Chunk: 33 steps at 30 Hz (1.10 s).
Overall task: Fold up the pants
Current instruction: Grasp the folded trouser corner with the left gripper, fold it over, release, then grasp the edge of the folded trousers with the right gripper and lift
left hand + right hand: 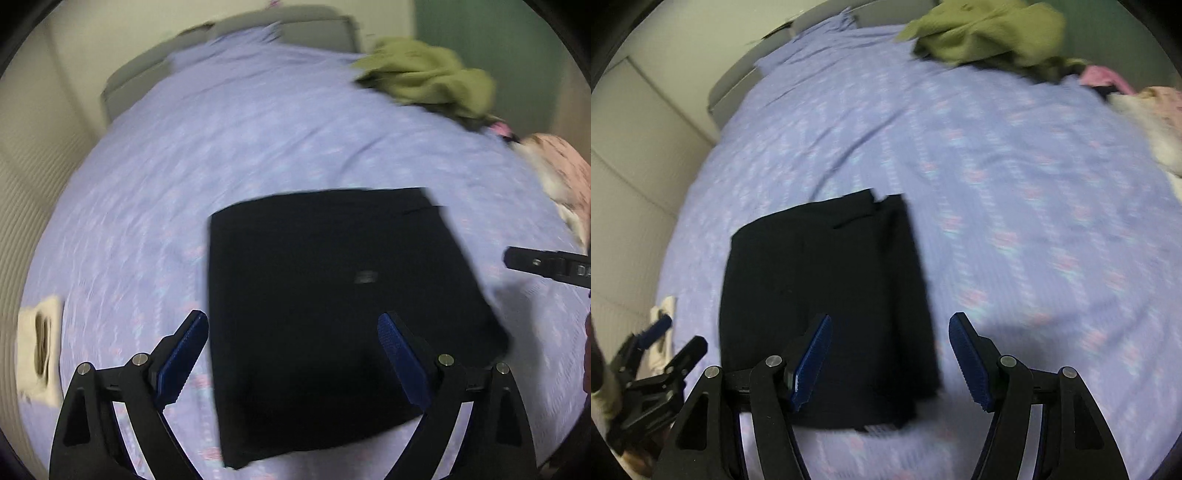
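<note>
The folded black pants (332, 314) lie flat on the lilac bedspread (258, 147), under the left gripper (293, 325) and right gripper (890, 332), both wide open and empty.

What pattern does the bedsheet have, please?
The bedsheet is lilac with rows of small pink and pale-blue motifs, clearest in the right wrist view.

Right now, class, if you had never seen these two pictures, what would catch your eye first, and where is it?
The black pants, folded into a flat rectangle, lie dark against the lilac patterned bedsheet in the middle. At the bed's far right edge sits a crumpled green garment. Both open claws, left and right, frame the pants, gripping nothing.
</note>
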{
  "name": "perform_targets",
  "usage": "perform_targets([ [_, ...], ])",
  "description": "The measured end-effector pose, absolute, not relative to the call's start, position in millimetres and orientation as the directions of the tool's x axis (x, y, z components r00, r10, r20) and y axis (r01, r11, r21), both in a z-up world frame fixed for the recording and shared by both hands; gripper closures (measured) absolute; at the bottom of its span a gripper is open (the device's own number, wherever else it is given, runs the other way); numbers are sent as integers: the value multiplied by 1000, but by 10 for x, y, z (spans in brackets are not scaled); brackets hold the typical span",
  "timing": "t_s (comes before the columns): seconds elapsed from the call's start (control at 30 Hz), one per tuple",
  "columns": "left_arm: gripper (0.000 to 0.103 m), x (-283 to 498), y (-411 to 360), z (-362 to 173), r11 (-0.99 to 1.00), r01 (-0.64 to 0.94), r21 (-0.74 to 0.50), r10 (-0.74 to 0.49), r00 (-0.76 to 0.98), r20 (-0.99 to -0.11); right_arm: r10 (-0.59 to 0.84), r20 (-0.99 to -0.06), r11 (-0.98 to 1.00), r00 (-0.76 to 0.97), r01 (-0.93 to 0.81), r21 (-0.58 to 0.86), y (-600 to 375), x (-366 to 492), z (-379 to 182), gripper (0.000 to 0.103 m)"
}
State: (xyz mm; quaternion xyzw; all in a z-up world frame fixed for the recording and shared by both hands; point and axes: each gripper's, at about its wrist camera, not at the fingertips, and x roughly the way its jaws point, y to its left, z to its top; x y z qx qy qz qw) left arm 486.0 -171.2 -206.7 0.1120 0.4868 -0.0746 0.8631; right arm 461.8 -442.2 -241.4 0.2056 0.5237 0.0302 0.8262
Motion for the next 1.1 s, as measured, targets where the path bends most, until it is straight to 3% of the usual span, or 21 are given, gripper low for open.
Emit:
perform_targets([
  [0.1,9,4998,-1488,-2155,983,156,100,8,501,-865,353,-843,886,405,146,441,-4298,4896,-2673,46],
  [0.23,9,5072,-1467,-2226,988,132,80,5,490,-872,382,-851,873,361,160,461,-4213,5067,-2918,47],
  [0.3,9,5091,-1518,-2298,986,146,81,2,477,-879,386,-863,875,327,167,454,-4169,5098,-3011,56],
  [0.47,9,5112,-1593,-2348,980,182,78,-16,468,-883,355,-861,905,364,99,414,-4065,5013,-2745,68],
  [0.57,9,5127,-1601,-2358,980,187,68,-27,463,-886,442,-805,867,396,44,497,-4020,4995,-2613,70],
  [0.7,9,5153,-1619,-2382,980,186,69,-22,450,-893,444,-838,870,317,70,488,-3970,5180,-2885,69],
  [0.73,9,5154,-1622,-2374,980,188,70,-22,451,-892,438,-852,869,286,109,483,-3988,5223,-2993,74],
  [0.77,9,5158,-1618,-2370,979,190,72,-22,452,-892,429,-860,871,277,126,475,-4000,5235,-3026,97],
  [0.93,9,5160,-1610,-2307,977,195,83,-18,468,-884,280,-870,926,406,125,357,-4118,5071,-2696,98],
  [1.03,9,5173,-1620,-2334,978,195,80,-19,457,-889,261,-901,920,347,195,341,-4292,5094,-2958,97],
  [1.07,9,5168,-1630,-2344,977,196,81,-18,455,-890,265,-903,919,339,196,343,-4303,5093,-2991,94],
  [1.1,9,5158,-1637,-2350,977,199,82,-18,456,-890,256,-904,924,343,186,333,-4289,5084,-2968,81],
])
